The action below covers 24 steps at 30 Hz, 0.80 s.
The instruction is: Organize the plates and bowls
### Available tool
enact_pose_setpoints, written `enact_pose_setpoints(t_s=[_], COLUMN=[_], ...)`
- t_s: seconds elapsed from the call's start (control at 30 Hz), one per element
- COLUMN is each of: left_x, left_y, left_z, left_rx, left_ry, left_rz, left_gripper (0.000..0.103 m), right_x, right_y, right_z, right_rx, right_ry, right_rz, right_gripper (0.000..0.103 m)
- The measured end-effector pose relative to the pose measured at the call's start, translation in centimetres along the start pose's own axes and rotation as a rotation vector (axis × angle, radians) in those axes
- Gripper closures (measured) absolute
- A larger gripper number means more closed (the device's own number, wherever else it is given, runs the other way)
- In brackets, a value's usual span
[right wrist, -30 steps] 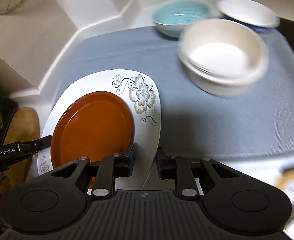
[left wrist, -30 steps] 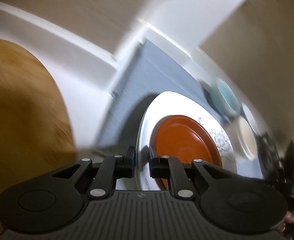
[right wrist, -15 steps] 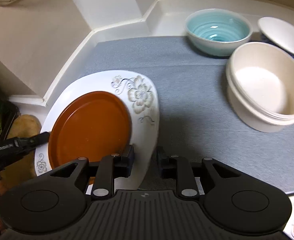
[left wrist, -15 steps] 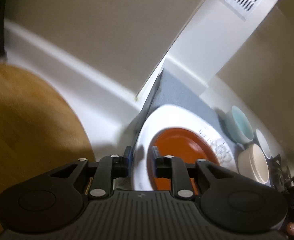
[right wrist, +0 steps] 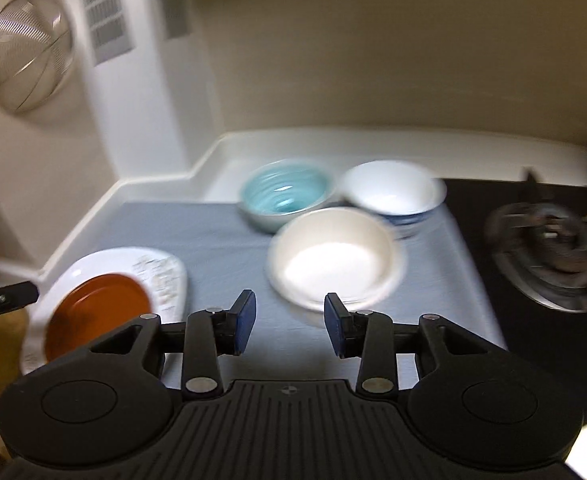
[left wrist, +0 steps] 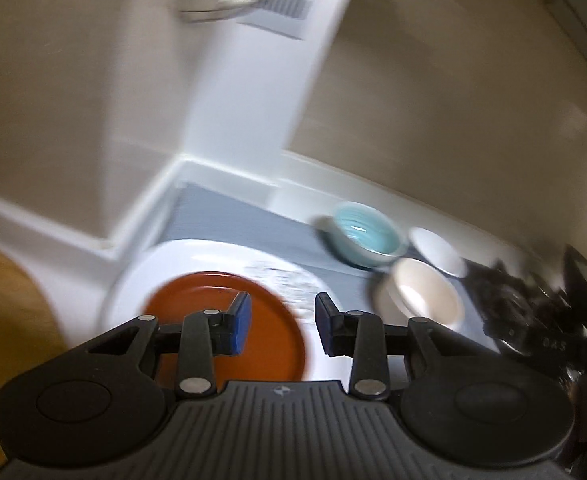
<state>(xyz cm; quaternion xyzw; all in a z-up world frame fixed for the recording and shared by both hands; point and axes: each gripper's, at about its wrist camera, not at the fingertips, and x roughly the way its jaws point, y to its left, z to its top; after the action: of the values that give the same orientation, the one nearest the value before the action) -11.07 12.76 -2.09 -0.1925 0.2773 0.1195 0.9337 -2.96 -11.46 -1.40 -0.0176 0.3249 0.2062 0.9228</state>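
1. Left wrist view: the left hand-held gripper [left wrist: 281,324] is released, its blue-padded fingers [left wrist: 240,322] spread with nothing between them. It hangs above the near edge of the orange plate [left wrist: 213,312], which lies on the white flowered plate [left wrist: 197,256]. Both plates sit at the left end of the grey mat [left wrist: 229,216] on the desk [left wrist: 289,196]. Further right on the mat stand a turquoise bowl [left wrist: 367,236], a cream bowl [left wrist: 425,296] and a white bowl [left wrist: 437,252] behind it. A wooden board [left wrist: 9,312] shows at the left edge. The picture is blurred.

2. Right wrist view: the right hand-held gripper [right wrist: 289,324] is also released, fingers [right wrist: 247,320] apart and holding nothing, above the mat [right wrist: 221,248] just in front of the cream bowl [right wrist: 333,260]. The turquoise bowl [right wrist: 285,194] and the white bowl [right wrist: 393,192], which has a blue pattern on its outside, stand just behind it, close together. The orange plate [right wrist: 97,312] rests on the white flowered plate [right wrist: 161,276] at the left. The tip of the left hand-held gripper [right wrist: 5,300] pokes in beside these plates. A wire strainer [right wrist: 25,52] hangs on the wall, and a stove burner [right wrist: 549,240] lies to the right of the mat.
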Motion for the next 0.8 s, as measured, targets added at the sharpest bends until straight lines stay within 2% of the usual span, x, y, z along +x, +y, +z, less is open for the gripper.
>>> enact_pose_setpoints(t_s=[0.07,0.17,0.27,0.37,0.43,0.57,0.8], left_x=[0.7,1.2,3.1,6.1,8.4,12.2,15.9], left_y=[-2.8,-5.7,-8.3,-9.8,-10.7,-12.1,-13.5], left_z=[-0.2,-0.1,0.3,1.0,1.1,1.1,0.3], left_rx=[0.044,0.073,0.042,-0.038,-0.08,-0.147,-0.214], left_ry=[0.004,0.015,0.058,0.128,0.169,0.208,0.236], left_rz=[-0.028,-0.062,-0.077,-0.086,-0.061,0.008,0.082], left_gripper=[0.06,0.06,0.06,0.06,0.058,0.045,0.046], right_x=[-1.0,-1.7,-2.2,-3.2,-4.2,-5.9,-7.9], right_y=[-1.9,-4.8,-6.9,-8.9,-10.3,-13.3,-18.3], right_z=[-0.1,-0.4,-0.8,-0.9,-0.9,-1.1,-2.7], right_rx=[0.027,0.086,0.116,0.127,0.126,0.127,0.143], right_ry=[-0.007,0.01,0.019,0.007,-0.01,-0.025,-0.02], right_rz=[-0.028,-0.021,-0.006,0.014,0.029,0.059,0.114], right_gripper=[0.063,0.063,0.063,0.064,0.064,0.064,0.064])
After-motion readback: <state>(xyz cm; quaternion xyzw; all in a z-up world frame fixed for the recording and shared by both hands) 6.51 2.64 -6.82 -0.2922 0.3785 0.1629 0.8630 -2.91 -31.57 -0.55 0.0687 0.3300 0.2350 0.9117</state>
